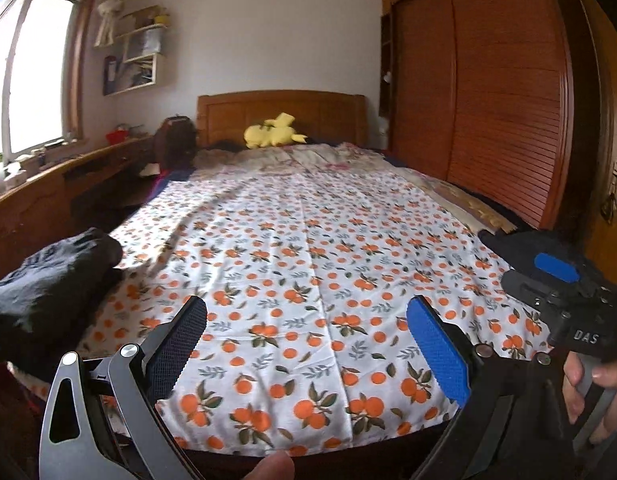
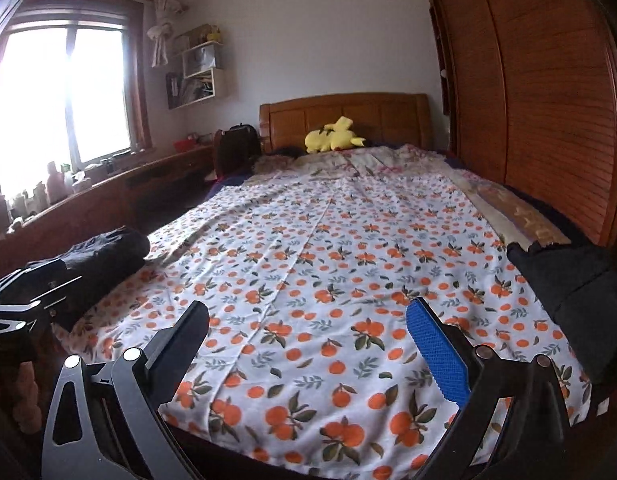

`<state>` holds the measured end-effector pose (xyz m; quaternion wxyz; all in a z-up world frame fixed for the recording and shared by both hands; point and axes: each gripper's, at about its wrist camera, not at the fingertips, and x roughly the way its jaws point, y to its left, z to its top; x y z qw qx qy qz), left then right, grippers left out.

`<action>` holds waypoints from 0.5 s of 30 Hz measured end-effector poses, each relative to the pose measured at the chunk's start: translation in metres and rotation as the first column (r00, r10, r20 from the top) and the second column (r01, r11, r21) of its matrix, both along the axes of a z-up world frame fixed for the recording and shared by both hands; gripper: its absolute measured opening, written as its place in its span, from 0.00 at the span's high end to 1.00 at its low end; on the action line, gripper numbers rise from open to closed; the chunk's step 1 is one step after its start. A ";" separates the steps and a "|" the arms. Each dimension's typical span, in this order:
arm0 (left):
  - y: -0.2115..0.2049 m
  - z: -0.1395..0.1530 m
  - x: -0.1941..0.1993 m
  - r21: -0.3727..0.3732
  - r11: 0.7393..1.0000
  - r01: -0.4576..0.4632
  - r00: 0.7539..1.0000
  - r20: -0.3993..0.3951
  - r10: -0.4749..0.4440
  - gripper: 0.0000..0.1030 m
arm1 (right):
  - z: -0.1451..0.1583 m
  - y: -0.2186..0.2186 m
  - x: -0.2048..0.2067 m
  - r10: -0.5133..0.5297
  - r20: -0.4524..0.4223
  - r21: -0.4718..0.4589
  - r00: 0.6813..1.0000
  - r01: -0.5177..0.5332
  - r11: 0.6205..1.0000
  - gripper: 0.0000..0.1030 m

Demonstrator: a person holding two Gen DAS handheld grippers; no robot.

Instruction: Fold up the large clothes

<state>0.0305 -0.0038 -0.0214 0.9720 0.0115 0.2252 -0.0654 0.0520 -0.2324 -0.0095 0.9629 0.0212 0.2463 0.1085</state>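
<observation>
A folded black garment (image 1: pixel 56 280) (image 2: pixel 104 256) lies at the bed's near left corner. A second black garment (image 2: pixel 568 300) (image 1: pixel 504 240) lies spread at the near right edge. In the left wrist view my left gripper (image 1: pixel 306 312) is open over the orange-print sheet (image 1: pixel 308 248), with nothing between its fingers. My right gripper (image 2: pixel 308 312) is open just as wide above the sheet (image 2: pixel 328 260), also with nothing in it. Each gripper shows in the other's view: the right gripper (image 1: pixel 548 276) sits in front of the right garment, and the left gripper (image 2: pixel 48 280) by the folded one.
A yellow plush toy (image 1: pixel 274 132) (image 2: pixel 334 136) rests by the wooden headboard (image 1: pixel 280 114). A tall slatted wardrobe (image 1: pixel 488 92) lines the right side. A wooden ledge (image 1: pixel 60 176) with small items runs under the window (image 2: pixel 64 92) on the left. A person's fingers (image 1: pixel 600 392) hold the right gripper's handle.
</observation>
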 end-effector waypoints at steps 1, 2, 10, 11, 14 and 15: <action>0.002 0.001 -0.002 0.005 1.000 -0.010 1.000 0.007 0.010 0.02 | 0.003 0.004 -0.004 -0.003 0.012 -0.001 1.000 0.003 1.000 0.07; 0.004 0.003 -0.005 0.010 1.000 -0.020 1.000 0.017 0.020 0.02 | 0.005 0.007 -0.008 -0.004 0.019 -0.002 1.000 0.004 1.000 0.07; 0.020 0.005 -0.021 -0.007 0.997 -0.079 0.996 0.041 0.079 0.02 | 0.013 0.022 -0.025 0.007 0.046 -0.030 0.999 -0.006 1.000 0.07; 0.022 0.004 -0.023 -0.008 0.997 -0.080 0.996 0.039 0.080 0.02 | 0.012 0.023 -0.026 0.007 0.045 -0.032 0.999 -0.006 0.999 0.07; 0.024 0.001 -0.023 -0.011 0.997 -0.083 0.996 0.030 0.083 0.02 | 0.007 0.027 -0.027 0.017 0.039 -0.040 0.999 -0.015 0.999 0.07; 0.024 0.000 -0.023 -0.012 0.996 -0.083 0.996 0.026 0.084 0.02 | 0.006 0.028 -0.026 0.018 0.036 -0.039 0.999 -0.016 0.999 0.07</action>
